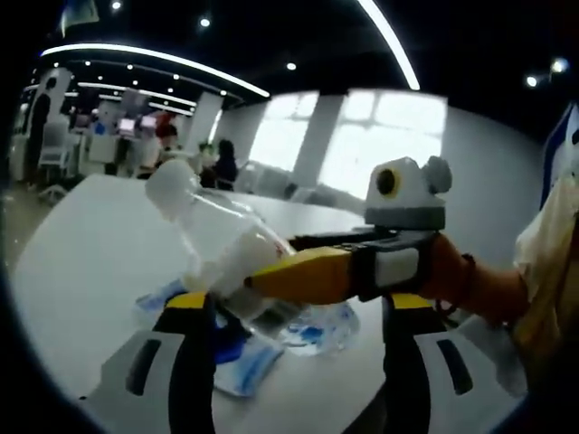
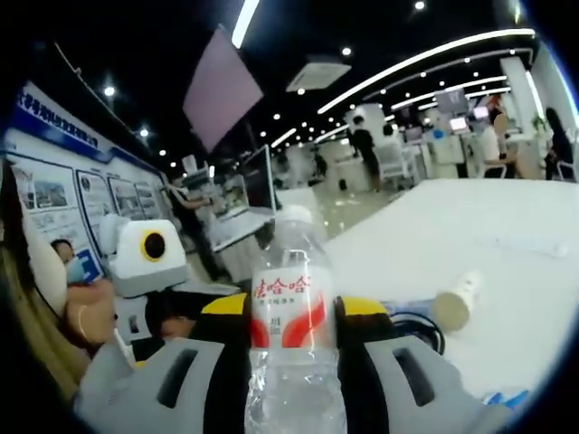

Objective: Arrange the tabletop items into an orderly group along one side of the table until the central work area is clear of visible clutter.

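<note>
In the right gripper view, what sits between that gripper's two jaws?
A clear water bottle with a red-and-white label stands upright between the right gripper's jaws, which press its sides.

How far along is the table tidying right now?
Nothing looks grouped yet. In hand: the right tool is shut on the bottle, lifted off the table. Left: the blue packet under the left tool, plus the small tube and black cable.

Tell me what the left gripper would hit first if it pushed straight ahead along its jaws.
Probably the clear water bottle held by the right gripper, lying just ahead across the left gripper; depth is uncertain.
</note>
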`<move>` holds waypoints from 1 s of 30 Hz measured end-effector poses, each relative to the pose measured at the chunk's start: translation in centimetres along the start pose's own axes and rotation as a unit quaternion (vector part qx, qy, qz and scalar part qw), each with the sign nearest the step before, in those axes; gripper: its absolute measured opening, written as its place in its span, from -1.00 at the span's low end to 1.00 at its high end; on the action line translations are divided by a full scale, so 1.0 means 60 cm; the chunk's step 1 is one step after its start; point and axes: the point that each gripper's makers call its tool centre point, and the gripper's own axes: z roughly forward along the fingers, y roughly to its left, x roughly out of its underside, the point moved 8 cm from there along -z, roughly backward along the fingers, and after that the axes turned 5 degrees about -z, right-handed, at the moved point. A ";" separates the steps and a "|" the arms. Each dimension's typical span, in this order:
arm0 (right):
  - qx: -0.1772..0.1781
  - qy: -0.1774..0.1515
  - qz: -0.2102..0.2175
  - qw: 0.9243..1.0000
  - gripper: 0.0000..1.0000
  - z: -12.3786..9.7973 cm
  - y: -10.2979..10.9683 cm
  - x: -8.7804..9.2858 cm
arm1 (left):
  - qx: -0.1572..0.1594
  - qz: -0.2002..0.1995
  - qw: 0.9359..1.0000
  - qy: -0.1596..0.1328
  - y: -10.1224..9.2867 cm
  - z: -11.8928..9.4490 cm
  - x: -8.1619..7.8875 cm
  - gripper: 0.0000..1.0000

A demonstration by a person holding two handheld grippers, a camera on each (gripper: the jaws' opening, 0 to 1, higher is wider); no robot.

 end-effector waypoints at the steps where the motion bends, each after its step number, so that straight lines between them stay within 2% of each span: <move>1: -0.003 -0.002 0.012 1.000 -0.29 -0.001 -0.002 0.001 | 0.001 0.001 1.000 -0.002 0.000 0.000 -0.001 0.41; 9: -0.012 -0.006 0.023 1.000 -0.29 -0.005 -0.004 0.001 | 0.005 0.014 1.000 0.004 -0.002 -0.001 0.000 0.32; 11: -0.021 -0.010 0.021 1.000 -0.29 -0.008 -0.002 -0.002 | -0.002 0.038 0.999 0.011 0.002 -0.003 0.000 0.18; 13: -0.033 -0.017 0.011 0.999 -0.29 -0.011 0.001 -0.007 | -0.010 0.040 0.999 0.010 0.003 -0.004 -0.002 0.07; 17: -0.049 -0.021 -0.007 0.999 -0.29 -0.010 0.008 -0.010 | 0.000 0.024 1.000 -0.001 0.000 -0.005 -0.005 0.04; 22: -0.055 -0.019 -0.026 0.998 -0.28 -0.004 0.017 -0.009 | -0.006 0.012 1.000 -0.012 0.005 -0.009 -0.010 -0.01; 27: -0.065 -0.011 -0.051 0.997 -0.28 -0.006 0.021 -0.008 | -0.017 0.064 0.998 0.003 -0.002 -0.011 -0.009 -0.05; 30: -0.073 -0.008 -0.050 0.996 -0.27 -0.012 0.018 -0.008 | -0.012 0.085 0.996 0.003 -0.005 -0.012 -0.011 -0.10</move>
